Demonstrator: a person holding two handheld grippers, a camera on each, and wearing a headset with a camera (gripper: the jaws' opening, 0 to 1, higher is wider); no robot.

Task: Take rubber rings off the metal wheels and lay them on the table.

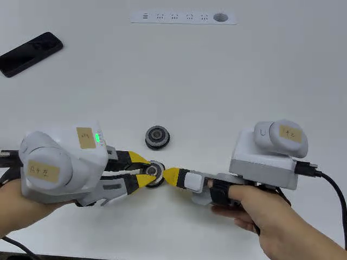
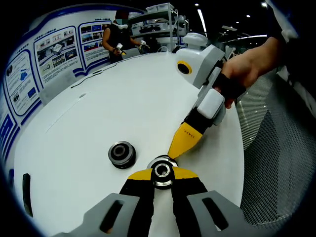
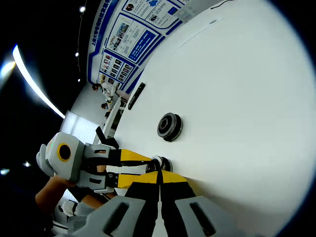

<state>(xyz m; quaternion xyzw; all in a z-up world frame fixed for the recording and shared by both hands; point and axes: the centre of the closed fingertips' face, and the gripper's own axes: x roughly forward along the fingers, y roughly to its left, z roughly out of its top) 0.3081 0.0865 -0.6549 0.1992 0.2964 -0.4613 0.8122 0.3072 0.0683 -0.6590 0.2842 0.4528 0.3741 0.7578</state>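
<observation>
I am holding the left gripper (image 1: 145, 169) nearest me, its jaws narrowed and gripping a metal wheel (image 1: 156, 172) down at the white table (image 1: 244, 76). The right gripper (image 1: 171, 176) is meeting it from the other side, jaws pressed together, the yellow tip touching the wheel's rim; whether it is pinching anything there I cannot tell. A second wheel (image 1: 158, 136), wearing its black rubber ring (image 1: 148, 137), is lying flat just beyond. A phone (image 1: 30, 53) and a power strip (image 1: 182, 17) are sitting far back, well apart.
</observation>
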